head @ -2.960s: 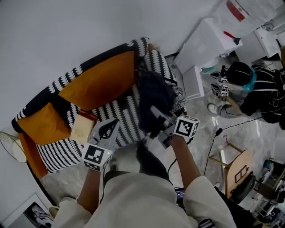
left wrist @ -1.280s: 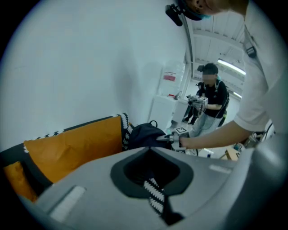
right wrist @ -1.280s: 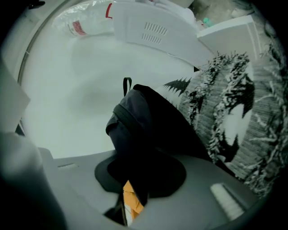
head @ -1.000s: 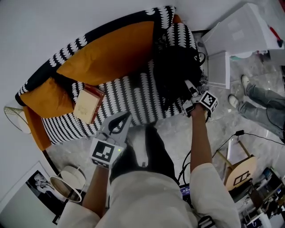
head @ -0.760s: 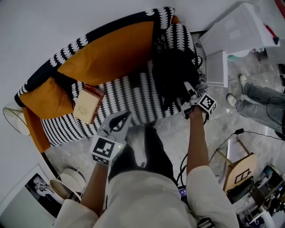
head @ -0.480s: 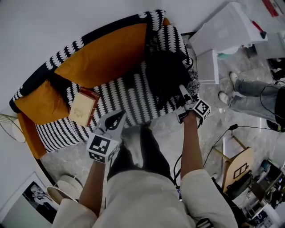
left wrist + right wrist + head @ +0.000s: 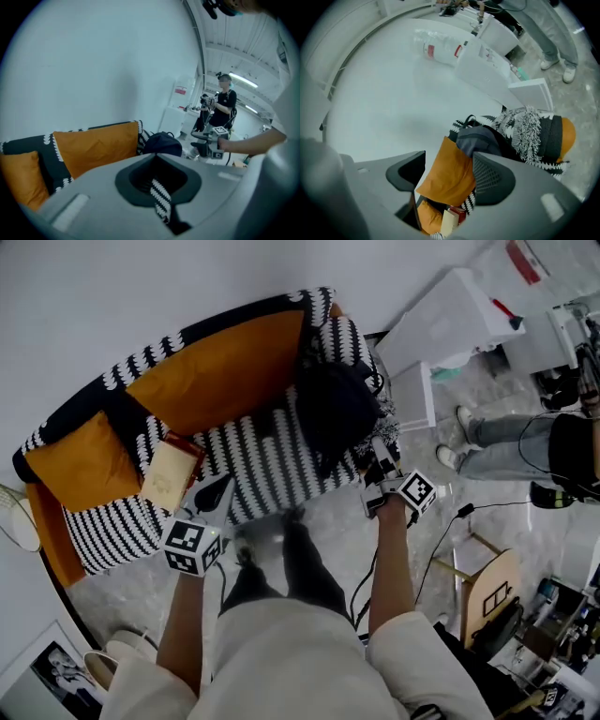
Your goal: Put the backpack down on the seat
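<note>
**Item 1: backpack [image 7: 333, 413].** Dark, soft-bodied. It sat on the sofa [image 7: 267, 465], at the right end of the striped seat in the head view. It was propped against that end and touched the tip of the long orange back cushion [image 7: 220, 371]. It stood free of both claws, and no strap or handle was held.

**Item 2: right claw [image 7: 378, 454].** It was just off the sofa's front edge, near the backpack but apart from it. The jaws were spread wide, having just been opening. Nothing lay between them; only the back cushion and the backpack showed beyond the gap.

**Item 3: left claw [image 7: 217, 491].** It was at the sofa's front edge, toward the middle and well apart from the backpack. The jaws were pressed together and pinched nothing. A strip of the striped seat showed through the hollow between them.

**Item 4: other contents of the sofa.** A small orange cushion [image 7: 80, 465] lay at the left end. A tan book [image 7: 169, 476] lay on the seat just beside it, well apart from the backpack.

**Status, as judged.** The placing looked done, with the backpack resting on the seat and released. At most, both claws remained to be drawn clear of the sofa. The bag looked steady against the sofa's end, though its underside was hidden.
</note>
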Demonstrator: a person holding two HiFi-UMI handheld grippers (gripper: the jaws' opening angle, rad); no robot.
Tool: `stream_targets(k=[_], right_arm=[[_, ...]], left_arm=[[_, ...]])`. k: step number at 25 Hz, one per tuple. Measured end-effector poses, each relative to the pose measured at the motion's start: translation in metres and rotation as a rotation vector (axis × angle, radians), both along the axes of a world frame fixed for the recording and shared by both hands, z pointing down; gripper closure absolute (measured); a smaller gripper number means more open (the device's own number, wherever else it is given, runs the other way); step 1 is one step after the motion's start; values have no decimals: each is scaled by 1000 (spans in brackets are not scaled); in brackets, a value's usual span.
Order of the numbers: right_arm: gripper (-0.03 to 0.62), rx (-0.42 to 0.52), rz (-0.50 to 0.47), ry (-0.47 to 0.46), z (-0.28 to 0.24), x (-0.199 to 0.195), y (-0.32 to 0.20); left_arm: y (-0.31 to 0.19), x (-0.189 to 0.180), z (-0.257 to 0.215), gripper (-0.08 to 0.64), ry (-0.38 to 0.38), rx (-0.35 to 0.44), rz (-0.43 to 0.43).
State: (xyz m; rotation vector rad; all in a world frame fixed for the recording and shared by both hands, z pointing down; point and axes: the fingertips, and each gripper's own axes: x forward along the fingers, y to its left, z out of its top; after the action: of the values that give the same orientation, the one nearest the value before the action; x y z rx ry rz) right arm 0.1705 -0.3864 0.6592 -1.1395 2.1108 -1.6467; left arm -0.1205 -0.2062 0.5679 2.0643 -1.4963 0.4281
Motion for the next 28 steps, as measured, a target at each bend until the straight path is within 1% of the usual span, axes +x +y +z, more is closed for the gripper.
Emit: stream_targets(k=[2,4,6,9,12,14,16,18,20,23,24,28], right_arm=[[284,48,-16,20,-31,-8,15],[284,117,-36,22,-65,-17,31],[284,165,-36,52,-93,-21,51],[284,237,-38,100,-130,-25,80],[288,299,-59,151,-162,-26,107],[308,341,-68,228,-181,-25,127],[348,380,-73,340,-196,-27,148],[356,424,-91,433,-210,-36,170],[371,470,-100,473,-224,-48,193],[406,536,-108,483,-246,-65,224],[408,556,-122,501,-252,-71,233],[411,606,-174,614,-268,-89,272]], left_arm=[[11,-8,-7,557,-11,7,-10],[20,-13,-15,557,-16,18,-11],[27,-15,-24,557,-13,35,-5],[37,-15,-40,557,-16,71,21],[45,-11,-59,557,-37,117,58],[53,-8,-70,557,-51,144,81],[63,-6,-81,557,-51,164,95],[75,-7,-91,557,-39,181,101],[90,-9,-98,557,-26,199,104],[105,-9,-113,557,-22,240,116],[110,-9,-119,557,-25,254,123],[135,-7,-148,557,-58,298,157]])
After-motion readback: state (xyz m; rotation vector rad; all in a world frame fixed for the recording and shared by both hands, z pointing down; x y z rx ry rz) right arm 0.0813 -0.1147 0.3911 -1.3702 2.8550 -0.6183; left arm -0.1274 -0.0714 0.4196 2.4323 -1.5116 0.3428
